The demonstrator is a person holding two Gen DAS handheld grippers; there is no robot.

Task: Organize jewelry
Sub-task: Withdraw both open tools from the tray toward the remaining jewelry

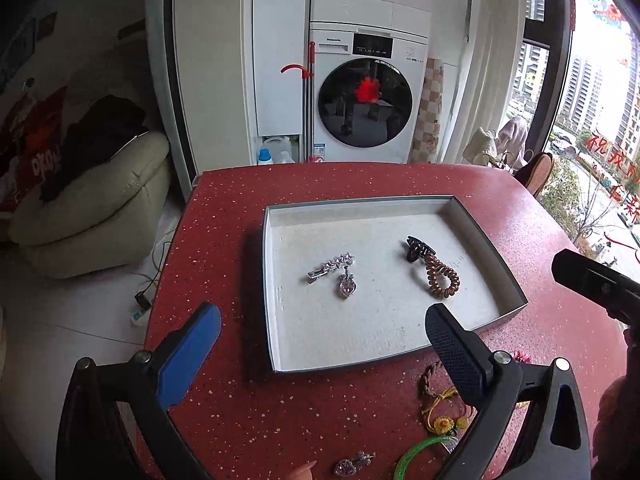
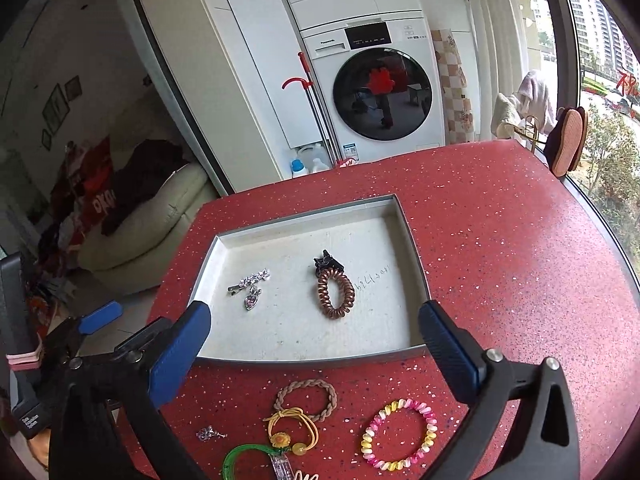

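Observation:
A shallow white tray (image 1: 486, 236) (image 2: 412, 240) sits on the red table. In it lie a silver star hair clip with a heart pendant (image 1: 334, 272) (image 2: 250, 286), a black claw clip (image 1: 416, 249) (image 2: 328, 263) and a brown spiral hair tie (image 1: 442, 276) (image 2: 336, 294). On the table in front of the tray lie a braided tan band (image 2: 306, 398), a yellow flower tie (image 2: 292, 432), a pink-yellow spiral bracelet (image 2: 398, 434), a green band (image 2: 240, 458) and a small purple clip (image 1: 354, 464) (image 2: 210, 434). My left gripper (image 1: 322, 354) and right gripper (image 2: 314, 350) are both open and empty above the tray's near edge.
The red speckled table (image 2: 500, 240) ends at the left and far edges. A washing machine (image 1: 366, 96) stands beyond it, a cream sofa (image 1: 92, 208) to the left, a window to the right. A chair back (image 2: 568, 140) stands at the far right corner.

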